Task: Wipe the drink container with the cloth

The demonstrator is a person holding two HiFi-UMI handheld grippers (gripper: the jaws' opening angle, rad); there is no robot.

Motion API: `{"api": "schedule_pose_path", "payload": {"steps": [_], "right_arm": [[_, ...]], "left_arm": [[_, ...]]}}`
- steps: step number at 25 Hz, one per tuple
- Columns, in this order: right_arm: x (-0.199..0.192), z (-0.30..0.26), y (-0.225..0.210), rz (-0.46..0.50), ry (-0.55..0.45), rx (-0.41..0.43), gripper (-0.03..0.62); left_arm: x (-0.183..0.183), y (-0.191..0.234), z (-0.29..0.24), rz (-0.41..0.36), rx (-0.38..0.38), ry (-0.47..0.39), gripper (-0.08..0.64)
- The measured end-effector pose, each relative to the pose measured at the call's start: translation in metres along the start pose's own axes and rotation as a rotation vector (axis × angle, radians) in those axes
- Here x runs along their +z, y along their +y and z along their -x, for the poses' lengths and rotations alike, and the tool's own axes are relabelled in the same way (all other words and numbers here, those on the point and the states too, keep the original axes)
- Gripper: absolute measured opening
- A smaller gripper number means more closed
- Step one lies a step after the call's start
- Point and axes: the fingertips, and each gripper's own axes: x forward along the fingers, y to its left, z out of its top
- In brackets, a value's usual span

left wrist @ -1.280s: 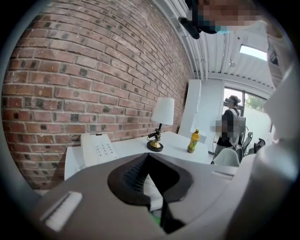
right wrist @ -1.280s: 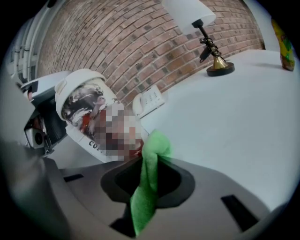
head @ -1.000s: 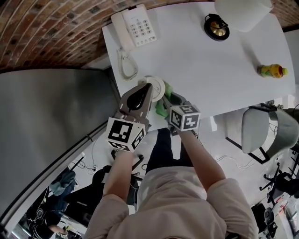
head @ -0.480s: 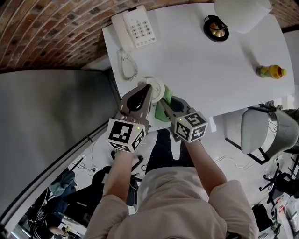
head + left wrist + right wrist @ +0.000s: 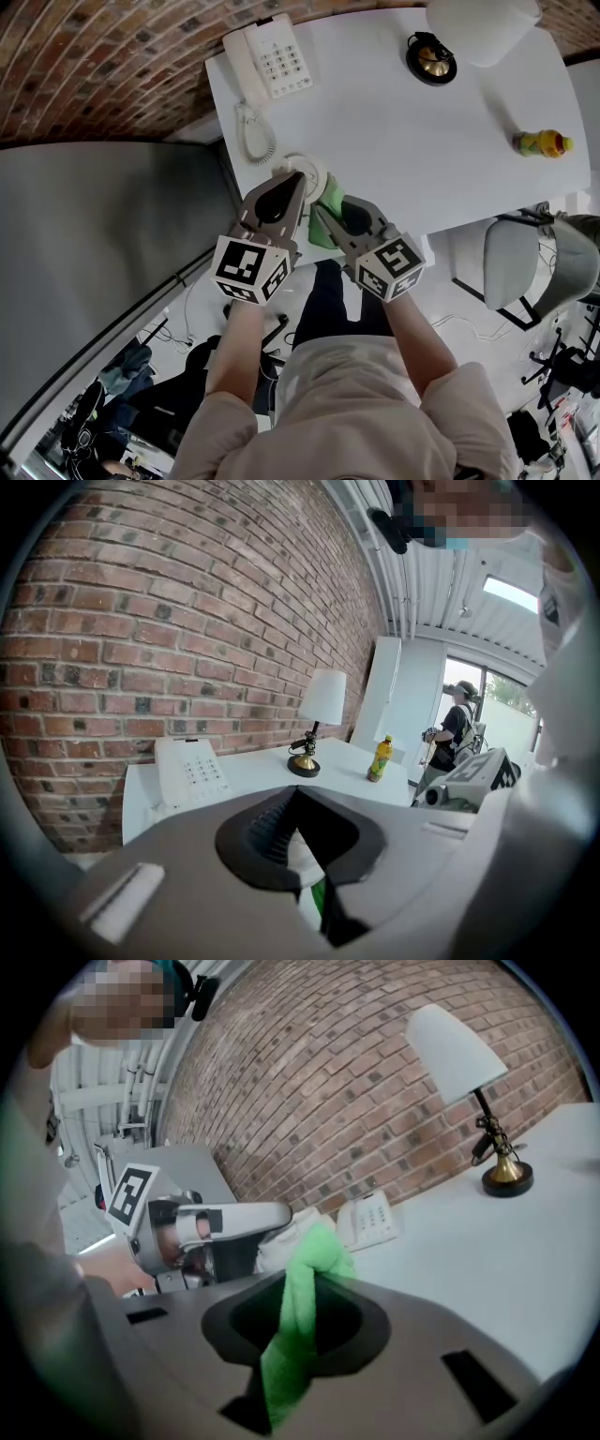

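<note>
Drink container [image 5: 310,172]: white, round-topped and smooth-walled, located at the edge of the table [image 5: 422,159], just nearer than the coiled cord [image 5: 255,136] of the telephone [image 5: 270,58]. It is clamped between the ribbed black pads of the left gripper [image 5: 294,184], whose jaws are drawn in narrowly on its white wall. A green patch is seen just below that wall in the left gripper view; label or cloth cannot be told. Cloth [image 5: 328,195]: bright green, soft and fuzzy, bunched into a twisted fold. It is pinched between the jaws of the right gripper [image 5: 328,214] and laid against the container's side facing away from the telephone. Well beyond the telephone, a brass-footed lamp [image 5: 434,56] and a yellow bottle [image 5: 544,142] are noted.
</note>
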Motion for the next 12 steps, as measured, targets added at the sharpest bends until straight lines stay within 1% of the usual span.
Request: {"api": "schedule_pose_path", "payload": {"steps": [3,6,8,10,12], "right_arm": [[0.001,0.001,0.0,0.008,0.002,0.009,0.066],[0.002,0.004,0.001,-0.016,-0.012,0.016,0.066],[0.001,0.009,0.0,-0.058,-0.033,0.016,0.066],[-0.003,0.015,-0.005,-0.122,-0.047,0.009,0.066],[-0.014,0.018,-0.014,-0.168,-0.024,-0.021,0.066]], "left_arm": [[-0.001,-0.001,0.0,0.0,-0.003,0.004,0.006],[0.0,-0.001,0.0,0.004,-0.003,0.001,0.006],[0.0,-0.002,0.0,0.001,-0.003,0.0,0.006],[-0.001,-0.003,0.001,-0.008,-0.002,0.002,0.008],[-0.001,-0.002,0.001,-0.012,-0.002,0.001,0.008]]}}
